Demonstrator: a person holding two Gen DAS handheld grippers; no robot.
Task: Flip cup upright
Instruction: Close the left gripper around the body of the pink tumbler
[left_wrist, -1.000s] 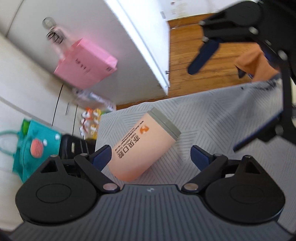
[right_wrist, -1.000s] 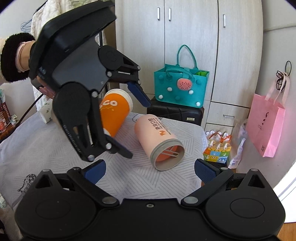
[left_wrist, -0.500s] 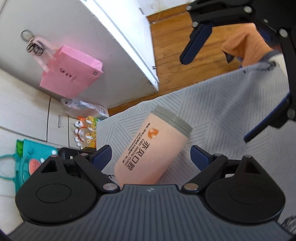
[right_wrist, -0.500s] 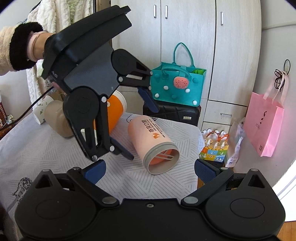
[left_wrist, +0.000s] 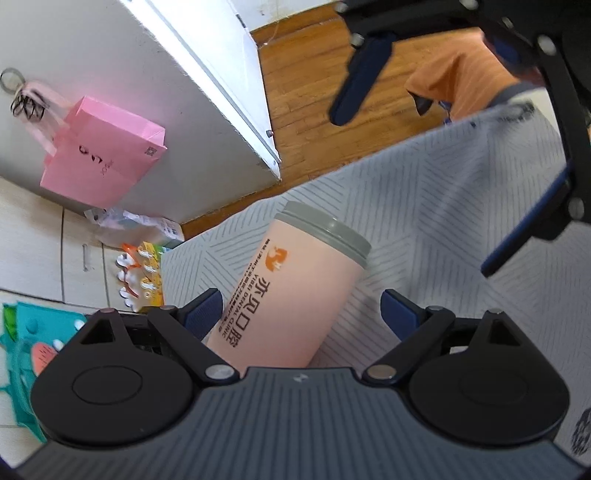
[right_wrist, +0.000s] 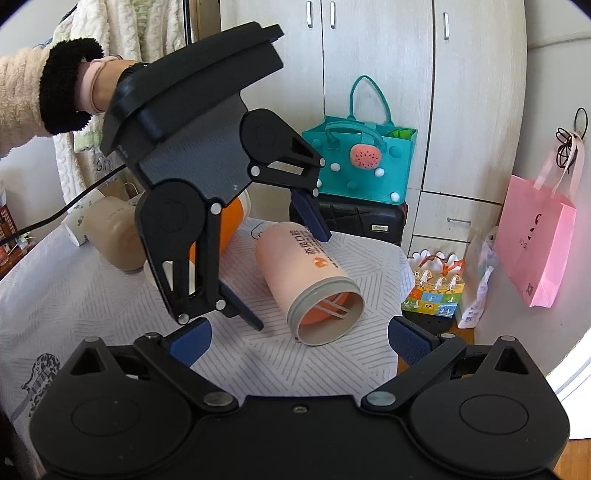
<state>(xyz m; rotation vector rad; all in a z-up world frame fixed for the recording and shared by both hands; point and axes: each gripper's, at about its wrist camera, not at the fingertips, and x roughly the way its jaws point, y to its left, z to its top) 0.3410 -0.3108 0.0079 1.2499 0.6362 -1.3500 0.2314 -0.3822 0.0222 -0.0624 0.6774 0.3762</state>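
Note:
A peach cup (left_wrist: 280, 295) with a grey rim and orange print lies on its side on the grey patterned tablecloth (left_wrist: 443, 206). In the right wrist view the cup (right_wrist: 303, 266) has its open mouth facing me. My left gripper (left_wrist: 301, 308) is open, its jaws either side of the cup's base end without touching it. It also shows in the right wrist view (right_wrist: 288, 273), coming down over the cup. My right gripper (right_wrist: 297, 338) is open and empty, a little in front of the cup's mouth.
An orange cup (right_wrist: 231, 225), a beige cup (right_wrist: 118, 236) and a white patterned cup (right_wrist: 79, 221) stand at the table's back left. Off the table are a teal bag (right_wrist: 364, 162) on a black case, a pink bag (right_wrist: 541, 240) and a colourful box (right_wrist: 434, 291).
My left gripper has moved closer over the cup, its jaws now astride the cup's base end. The cup has not moved. The right gripper stays about where it was.

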